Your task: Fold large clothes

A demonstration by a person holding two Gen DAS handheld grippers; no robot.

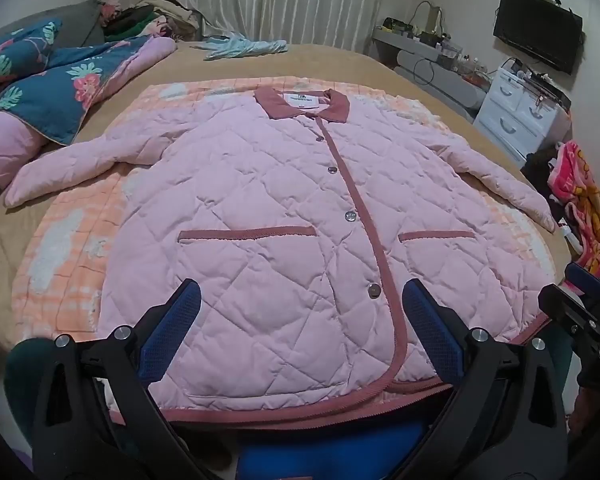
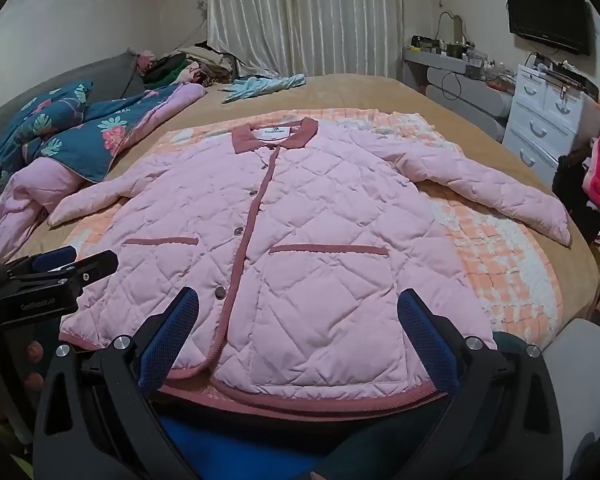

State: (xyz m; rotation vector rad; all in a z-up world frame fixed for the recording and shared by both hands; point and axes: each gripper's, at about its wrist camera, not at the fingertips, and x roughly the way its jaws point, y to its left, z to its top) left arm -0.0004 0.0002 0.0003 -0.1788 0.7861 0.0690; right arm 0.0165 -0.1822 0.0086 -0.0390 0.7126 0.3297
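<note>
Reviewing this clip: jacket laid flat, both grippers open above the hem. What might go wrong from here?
1. The pink quilted jacket is thick and puffy, so folds may spring back open.
2. It lies on an orange checked blanket; the left gripper or right gripper could pinch that layer along with the hem.
3. The sleeve stretches towards the bed's edge and might slide off.

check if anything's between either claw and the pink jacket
Nothing visible is. The jacket lies flat and buttoned on the bed, with nothing on top of it. The left claw and right claw both stand open just above its near hem, with only air between the pads and the fabric.
</note>
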